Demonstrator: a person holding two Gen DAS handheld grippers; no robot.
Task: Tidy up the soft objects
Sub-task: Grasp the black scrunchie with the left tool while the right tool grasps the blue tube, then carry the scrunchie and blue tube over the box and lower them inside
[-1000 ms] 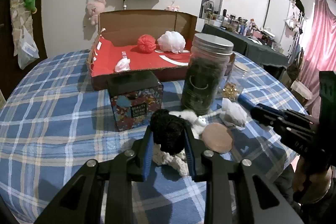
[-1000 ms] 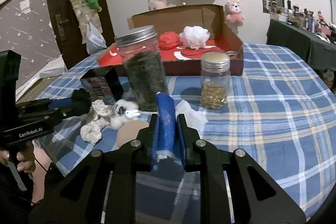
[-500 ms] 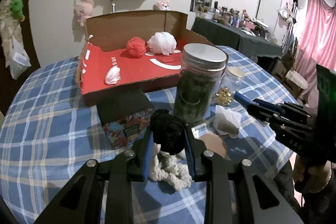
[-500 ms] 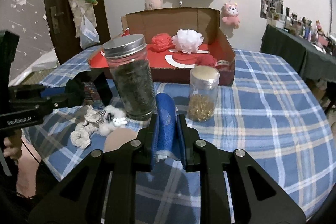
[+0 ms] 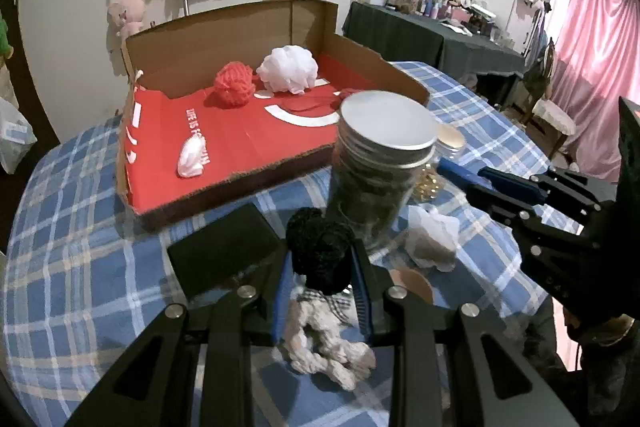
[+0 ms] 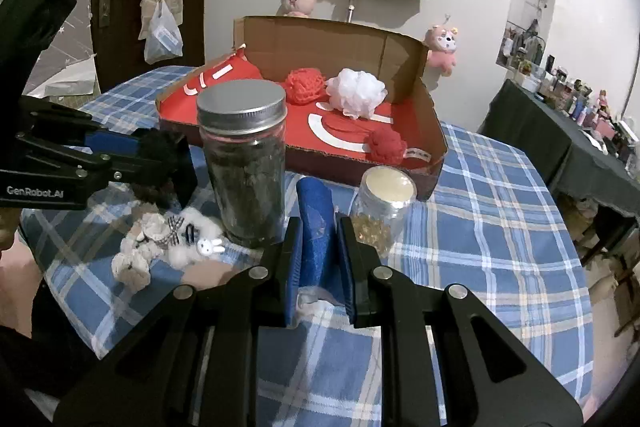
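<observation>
My left gripper [image 5: 321,259] is shut on a black fluffy ball [image 5: 320,251] and holds it above the table; it also shows in the right wrist view [image 6: 158,157]. A cream rope toy [image 5: 330,345] hangs or lies just below it. My right gripper [image 6: 319,247] is shut on a blue cloth roll [image 6: 316,227], held above the table. The open cardboard box [image 5: 224,39] with a red floor holds a red yarn ball [image 5: 234,87], a white pouf [image 5: 287,69] and a small white item [image 5: 192,157]. A second red ball [image 6: 386,145] lies in the box.
A tall dark jar with a metal lid [image 5: 380,179] and a small jar of gold beads [image 6: 382,207] stand in front of the box. A black box [image 5: 222,253], a white crumpled cloth [image 5: 432,241], a white fluffy toy [image 6: 192,239] and a tan disc [image 5: 414,283] lie on the plaid table.
Both grippers have risen with their loads and moved toward the box. The black ball is off the table; the jar and box look closer.
</observation>
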